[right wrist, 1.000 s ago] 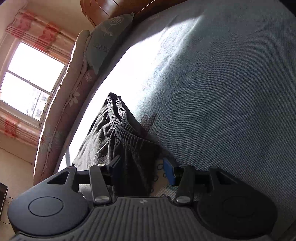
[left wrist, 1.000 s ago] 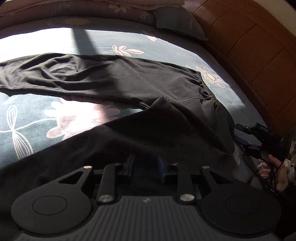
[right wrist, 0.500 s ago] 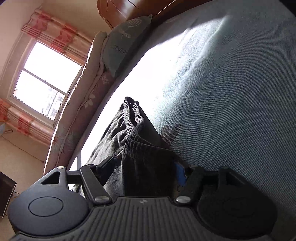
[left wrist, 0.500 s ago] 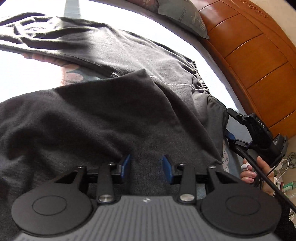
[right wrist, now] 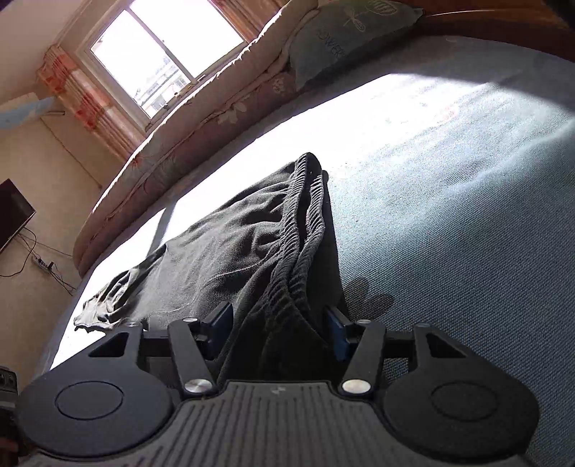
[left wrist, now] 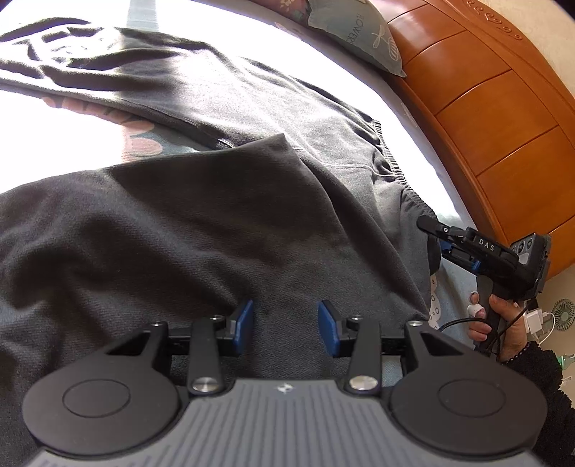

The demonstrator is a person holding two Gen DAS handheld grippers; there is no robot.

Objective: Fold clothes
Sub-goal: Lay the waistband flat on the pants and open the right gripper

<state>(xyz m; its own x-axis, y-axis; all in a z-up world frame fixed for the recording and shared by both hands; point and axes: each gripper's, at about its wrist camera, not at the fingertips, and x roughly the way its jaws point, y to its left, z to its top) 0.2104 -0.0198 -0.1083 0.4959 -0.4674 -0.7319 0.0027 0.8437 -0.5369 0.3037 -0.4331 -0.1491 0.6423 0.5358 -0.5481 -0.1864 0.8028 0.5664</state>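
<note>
Dark grey trousers [left wrist: 222, 215] lie across the bed, one leg folded over so its corner [left wrist: 280, 140] reaches the seat. My left gripper [left wrist: 287, 328] hovers open just above the folded leg, and nothing is between its blue pads [left wrist: 244, 325]. The elastic waistband [right wrist: 305, 230] runs from the bed into my right gripper [right wrist: 278, 328]. That gripper stands open, with bunched waistband cloth filling the gap between its fingers. In the left wrist view the right gripper [left wrist: 436, 235] sits at the waistband's near end, held by a hand [left wrist: 503, 316].
A blue-grey floral sheet [right wrist: 449, 215] covers the bed, sunlit in the middle. A wooden headboard [left wrist: 503, 118] and a grey pillow [left wrist: 359, 32] lie to the right. A rolled quilt [right wrist: 201, 118] lines the far side under the window [right wrist: 161, 54].
The left gripper has moved forward over the folded leg and its fingers have spread slightly. The right gripper has slid onto the waistband, which now sits deeper between its fingers.
</note>
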